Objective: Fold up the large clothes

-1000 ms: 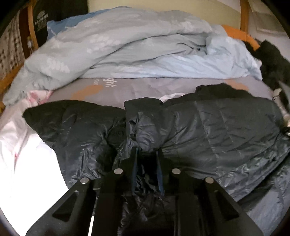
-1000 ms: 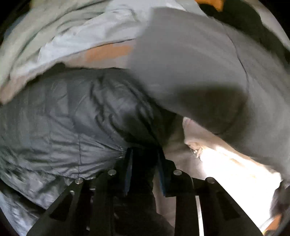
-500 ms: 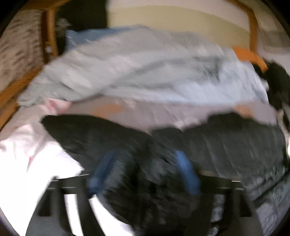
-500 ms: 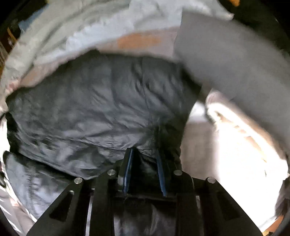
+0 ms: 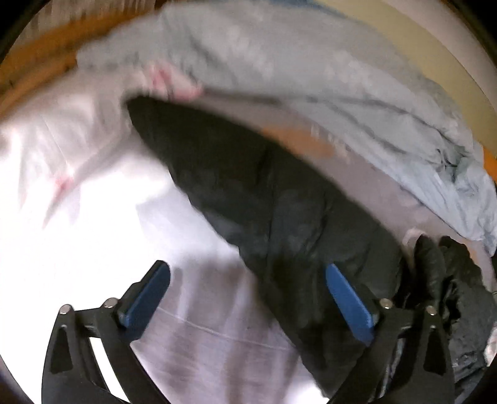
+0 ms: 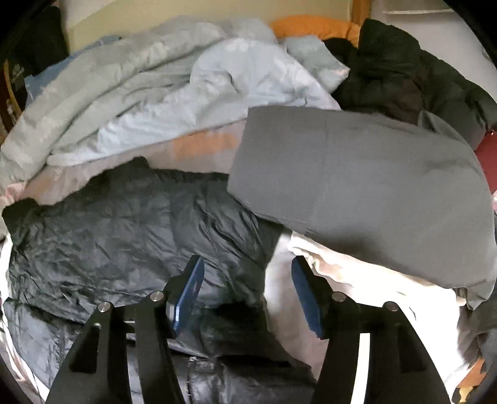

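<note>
A dark shiny puffer jacket (image 6: 118,236) lies spread on the bed; in the blurred left wrist view its sleeve (image 5: 254,192) runs from upper left toward the right. My left gripper (image 5: 247,273) is open and empty, its right finger over the jacket and its left finger over the pale sheet. My right gripper (image 6: 247,273) is open and empty above the jacket's right edge, where jacket meets sheet.
A folded grey garment (image 6: 366,174) lies right of the jacket. A rumpled light-blue duvet (image 6: 161,90) is heaped behind. Another dark coat (image 6: 403,80) and an orange pillow (image 6: 310,26) lie at the back right. The pale sheet (image 5: 77,217) and wooden bed frame (image 5: 34,68) are left.
Both grippers were shut on jacket fabric a second ago; both have opened and let go. The left gripper has swung toward the sleeve side, and the right has pulled back.
</note>
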Demonstrator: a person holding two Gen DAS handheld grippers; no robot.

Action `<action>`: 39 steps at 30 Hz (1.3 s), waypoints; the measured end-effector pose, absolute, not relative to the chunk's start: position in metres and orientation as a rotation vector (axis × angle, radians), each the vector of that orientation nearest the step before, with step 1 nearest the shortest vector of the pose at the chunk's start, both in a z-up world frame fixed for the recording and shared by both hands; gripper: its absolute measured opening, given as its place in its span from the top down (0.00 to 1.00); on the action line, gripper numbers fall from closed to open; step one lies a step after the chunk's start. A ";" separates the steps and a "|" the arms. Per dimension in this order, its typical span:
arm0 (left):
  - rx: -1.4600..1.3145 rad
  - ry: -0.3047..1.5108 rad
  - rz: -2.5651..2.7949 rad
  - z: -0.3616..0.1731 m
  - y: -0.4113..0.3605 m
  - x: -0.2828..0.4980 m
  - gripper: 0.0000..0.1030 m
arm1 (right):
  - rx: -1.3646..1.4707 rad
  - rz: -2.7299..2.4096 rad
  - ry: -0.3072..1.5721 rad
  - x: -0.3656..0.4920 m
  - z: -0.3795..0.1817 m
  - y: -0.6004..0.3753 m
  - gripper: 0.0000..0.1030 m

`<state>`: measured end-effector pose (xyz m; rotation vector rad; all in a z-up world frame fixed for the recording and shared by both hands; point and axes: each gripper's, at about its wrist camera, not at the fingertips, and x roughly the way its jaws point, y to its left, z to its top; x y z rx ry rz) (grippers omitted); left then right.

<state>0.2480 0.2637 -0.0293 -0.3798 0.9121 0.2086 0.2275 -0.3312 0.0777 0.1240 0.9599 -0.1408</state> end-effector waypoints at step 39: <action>0.000 0.771 -0.360 0.075 -0.023 0.127 0.26 | 0.144 -0.121 0.953 0.216 0.082 -0.325 0.61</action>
